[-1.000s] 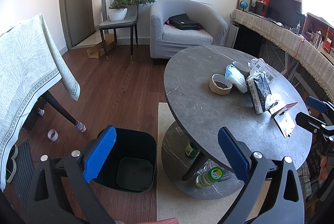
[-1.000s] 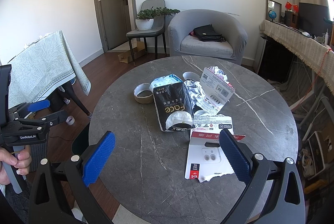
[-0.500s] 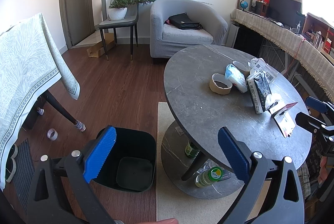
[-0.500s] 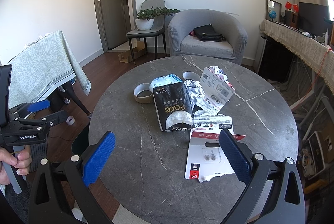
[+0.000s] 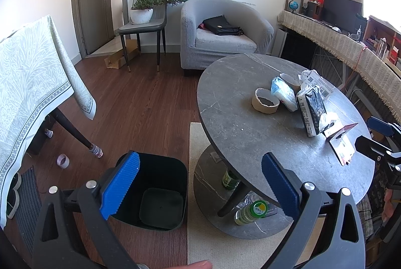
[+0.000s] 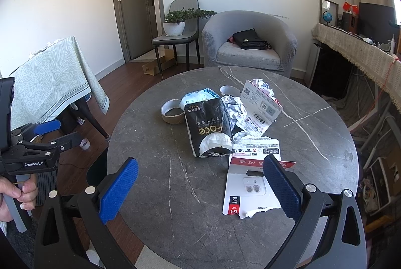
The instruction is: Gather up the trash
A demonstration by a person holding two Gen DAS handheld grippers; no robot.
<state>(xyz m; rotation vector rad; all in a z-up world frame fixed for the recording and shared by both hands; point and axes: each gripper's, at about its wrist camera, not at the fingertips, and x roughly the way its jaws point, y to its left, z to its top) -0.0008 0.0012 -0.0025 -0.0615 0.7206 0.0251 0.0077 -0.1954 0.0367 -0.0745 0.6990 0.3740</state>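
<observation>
The right gripper (image 6: 200, 186) hangs over the near edge of the round grey counter (image 6: 155, 193), and the trash lies just ahead of it. Nearest is a torn white-and-red card package (image 6: 250, 181), flat on the counter, its long axis running near to far, its near right corner right under the right-hand finger. Beyond it a black tissue pack (image 6: 208, 128) lies with its long axis also near to far, then a tape roll (image 6: 171, 113) to the left, crumpled paper (image 6: 235, 108) and a leaning white card (image 6: 260, 108) to the right.

The right gripper is plainly the nearer one to all of this — a short move forward and slightly right would likely bring the card package between its fingers. Those fingers stand wide apart and hold nothing.

The left gripper (image 5: 200, 183) sits off the counter's left side, above an open black bin (image 5: 155, 196) on the floor, which looks empty. Its fingers are also spread wide and empty — well placed, I judge, for receiving or dropping trash rather than picking.
</observation>
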